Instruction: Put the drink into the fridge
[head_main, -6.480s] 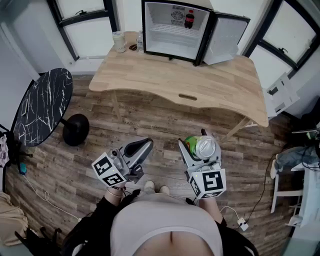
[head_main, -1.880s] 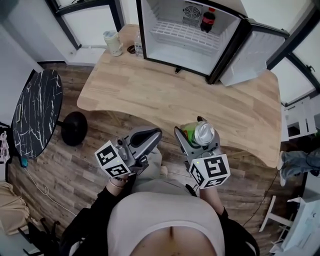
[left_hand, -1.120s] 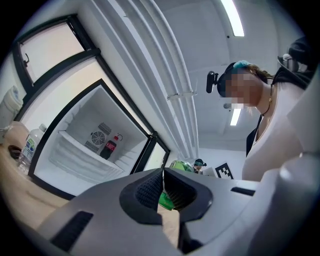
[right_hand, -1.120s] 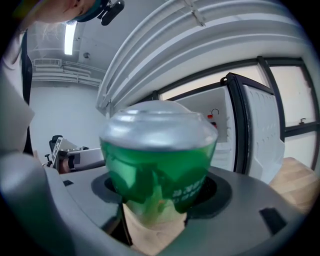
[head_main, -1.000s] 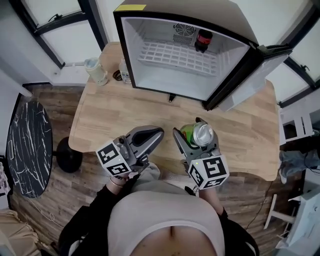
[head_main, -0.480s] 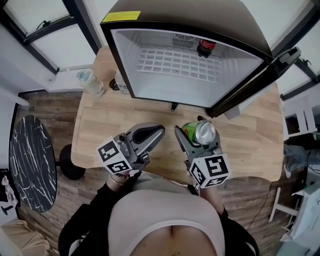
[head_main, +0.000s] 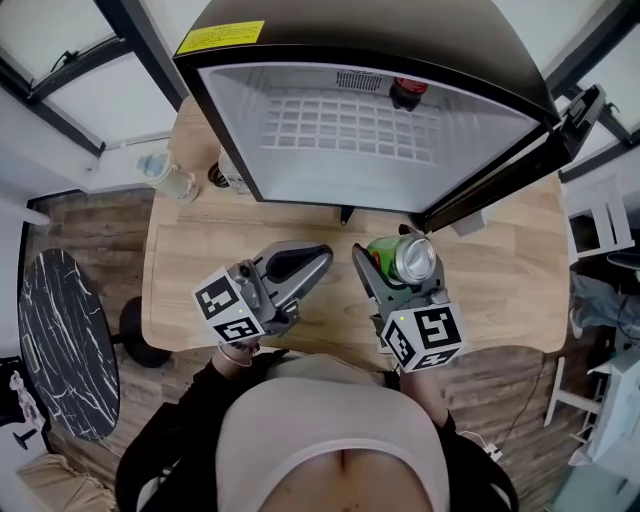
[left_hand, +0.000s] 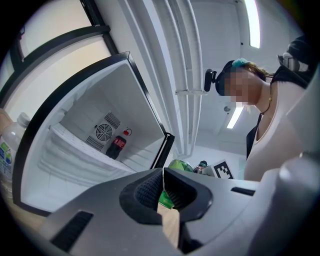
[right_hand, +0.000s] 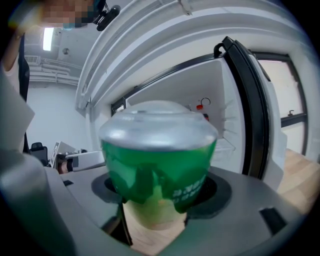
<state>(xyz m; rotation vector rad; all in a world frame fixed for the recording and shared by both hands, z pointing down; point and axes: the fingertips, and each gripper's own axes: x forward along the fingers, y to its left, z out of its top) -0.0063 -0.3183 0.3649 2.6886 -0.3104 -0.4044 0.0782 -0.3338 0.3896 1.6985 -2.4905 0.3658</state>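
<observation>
Now | right gripper (head_main: 394, 266) clamped across body of green drink can (head_main: 384, 251), top up, over wooden table (head_main: 190, 285), just before open fridge (head_main: 330, 182) | left gripper (head_main: 308, 262) jaws together, empty | can likely light, thin-walled, slick: grip mid-body, firm but gentle.

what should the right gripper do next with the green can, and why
Probably carry it forward into the fridge, toward the bare wire shelf left of the cola bottle. The right gripper is shut on the green can, just before the open front.
</observation>
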